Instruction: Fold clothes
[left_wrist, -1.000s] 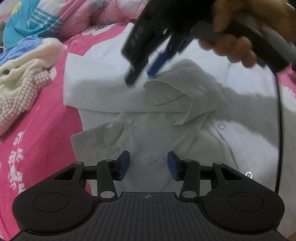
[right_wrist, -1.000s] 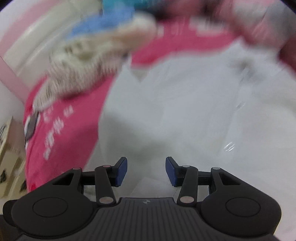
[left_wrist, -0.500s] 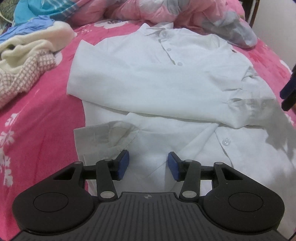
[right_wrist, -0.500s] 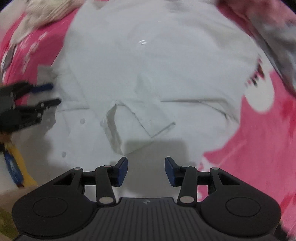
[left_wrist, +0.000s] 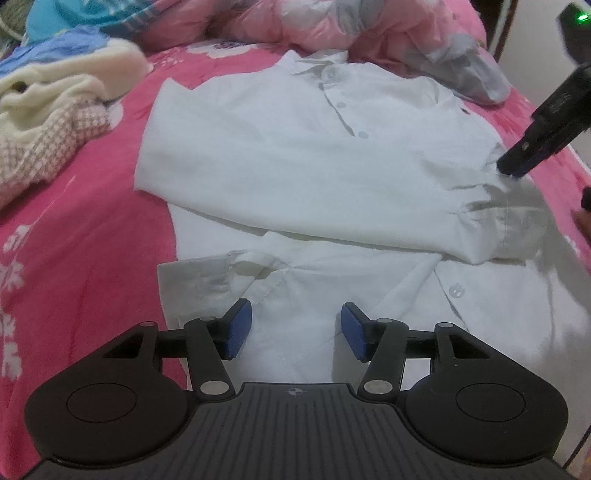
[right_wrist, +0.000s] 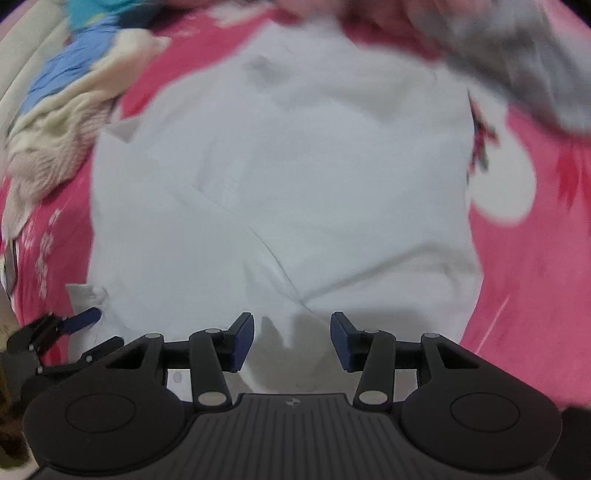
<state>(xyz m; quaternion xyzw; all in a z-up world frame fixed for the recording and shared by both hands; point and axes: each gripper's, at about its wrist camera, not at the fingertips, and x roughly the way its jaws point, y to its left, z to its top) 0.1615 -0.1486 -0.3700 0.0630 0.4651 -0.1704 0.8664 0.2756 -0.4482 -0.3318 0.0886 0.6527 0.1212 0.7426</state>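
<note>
- Left wrist view: a white shirt (left_wrist: 314, 162) is laid flat, front up, on a pink floral bedspread (left_wrist: 85, 236), collar at the far end.
- One sleeve (left_wrist: 332, 206) is folded across the chest, its cuff (left_wrist: 517, 229) at the right edge of the shirt; a second cuff (left_wrist: 195, 280) is seen at the lower left.
- The left gripper (left_wrist: 295, 332) is held over the shirt's lower part. Its jaws are opening; cloth is seen below the gap, but nothing is gripped by the blue pads (left_wrist: 236, 328).
- The right gripper (left_wrist: 513, 168) is seen at the right edge, tip at or just above the sleeve near the cuff; contact cannot be told.
- A cream and checked pile of clothes (left_wrist: 48, 122) lies at the left, apart from the shirt; a rumpled pink quilt (left_wrist: 332, 26) lies beyond the collar.
- Right wrist view (blurred): the right gripper (right_wrist: 291, 339) is held over the shirt (right_wrist: 288, 177), jaws about half apart, nothing held.
- The left gripper (right_wrist: 83, 332) is seen at lower left beside a cuff.
</note>
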